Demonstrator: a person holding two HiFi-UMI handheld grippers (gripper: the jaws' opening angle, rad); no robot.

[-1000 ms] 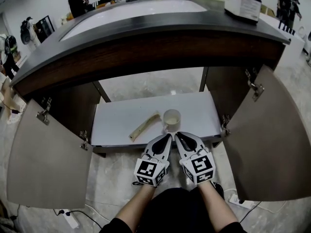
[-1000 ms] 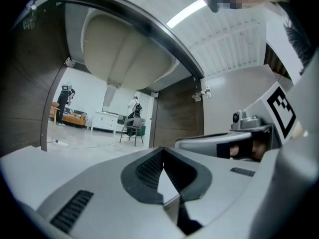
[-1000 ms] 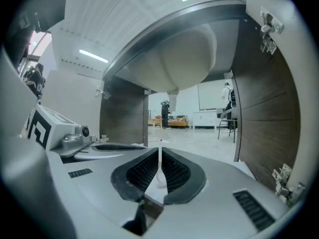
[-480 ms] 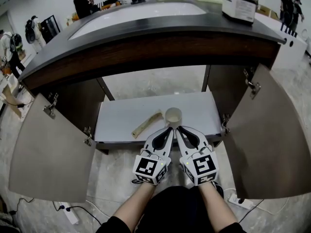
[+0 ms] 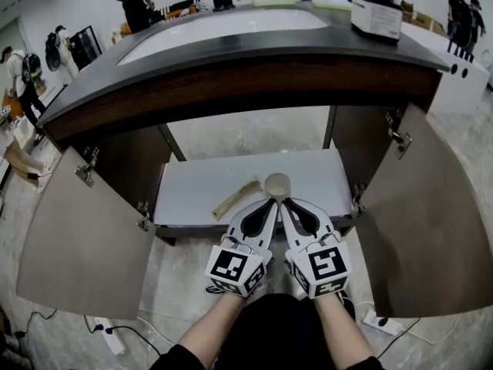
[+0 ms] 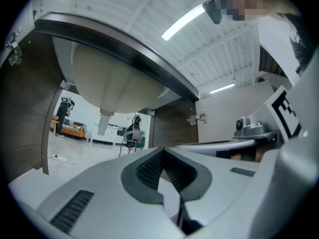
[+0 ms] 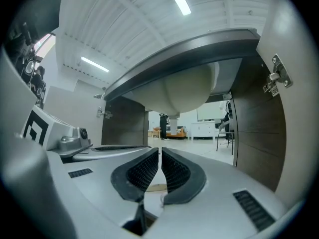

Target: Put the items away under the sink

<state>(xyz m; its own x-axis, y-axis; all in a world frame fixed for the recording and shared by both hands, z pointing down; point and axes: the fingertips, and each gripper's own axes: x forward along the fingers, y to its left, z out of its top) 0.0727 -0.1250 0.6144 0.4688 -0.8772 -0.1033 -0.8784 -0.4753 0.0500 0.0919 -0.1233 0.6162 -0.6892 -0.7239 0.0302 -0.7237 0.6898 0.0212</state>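
Observation:
A cream cup [image 5: 277, 184] stands near the front of the white shelf [image 5: 189, 187] under the sink. A pale wooden stick [image 5: 236, 199] lies just to its left. My left gripper [image 5: 269, 203] and right gripper [image 5: 285, 203] are side by side in front of the cup, with their tips close to it. Both are shut with nothing between the pads. In the left gripper view the left gripper [image 6: 163, 151] points level into the cabinet. So does the right gripper [image 7: 160, 151] in the right gripper view.
Both cabinet doors stand wide open, the left door [image 5: 85, 245] and the right door [image 5: 431, 222]. The sink basin's underside [image 7: 179, 93] and dark counter [image 5: 254, 48] overhang the shelf. A box [image 5: 376, 18] sits on the counter. Power strips [image 5: 108, 338] lie on the floor.
Both grippers have risen a little together, still shut and side by side. The cup and the stick have not moved.

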